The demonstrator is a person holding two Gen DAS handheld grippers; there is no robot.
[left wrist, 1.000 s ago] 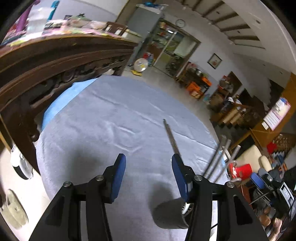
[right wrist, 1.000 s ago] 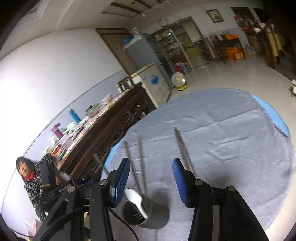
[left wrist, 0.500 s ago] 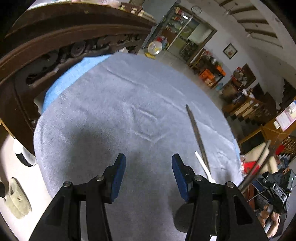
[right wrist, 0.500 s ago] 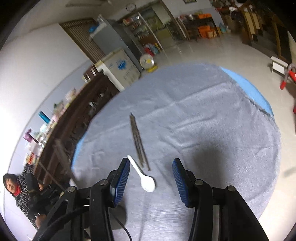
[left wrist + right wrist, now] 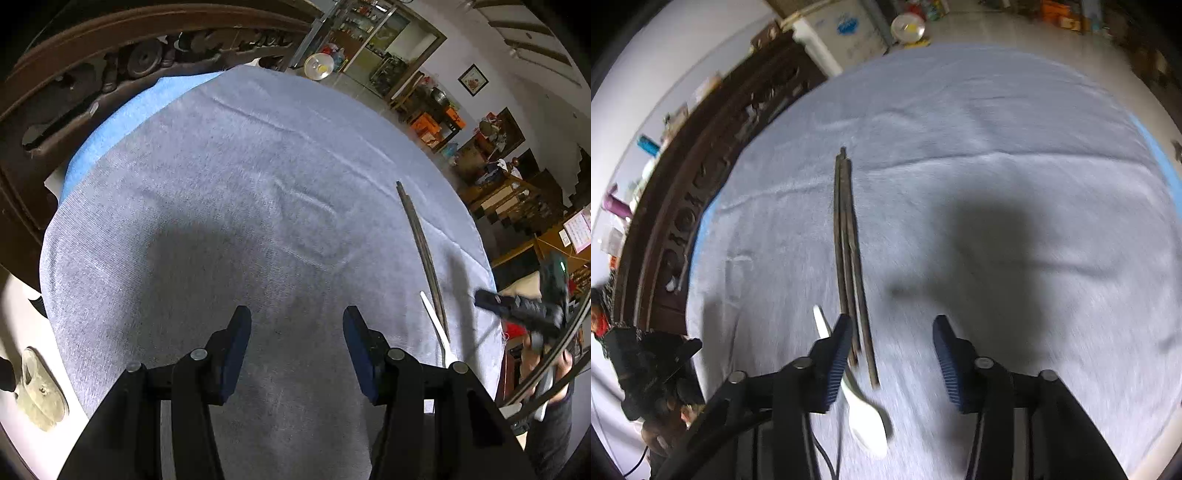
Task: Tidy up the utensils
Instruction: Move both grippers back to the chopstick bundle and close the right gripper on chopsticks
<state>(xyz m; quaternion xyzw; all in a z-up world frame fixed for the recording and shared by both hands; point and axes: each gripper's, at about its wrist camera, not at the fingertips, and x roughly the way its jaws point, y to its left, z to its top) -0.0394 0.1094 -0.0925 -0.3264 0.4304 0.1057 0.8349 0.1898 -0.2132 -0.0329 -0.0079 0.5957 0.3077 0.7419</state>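
I am viewing a grey cloth (image 5: 997,122) of matt, napped weave, creasing in soft ridges, overlying a smoother blue cover (image 5: 122,122). The chopsticks (image 5: 847,251) are showing as dark, dull wood; the spoon (image 5: 866,421) is reading as glossy white plastic or ceramic, which I cannot tell. The left gripper (image 5: 295,347) and right gripper (image 5: 890,354) are presenting matt black frames with ribbed blue pads (image 5: 836,363). The carved sideboard (image 5: 110,55) is gleaming as dark polished wood.

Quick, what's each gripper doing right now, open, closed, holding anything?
Left gripper: open, holding nothing.
Right gripper: open, empty, above the chopsticks and white spoon.
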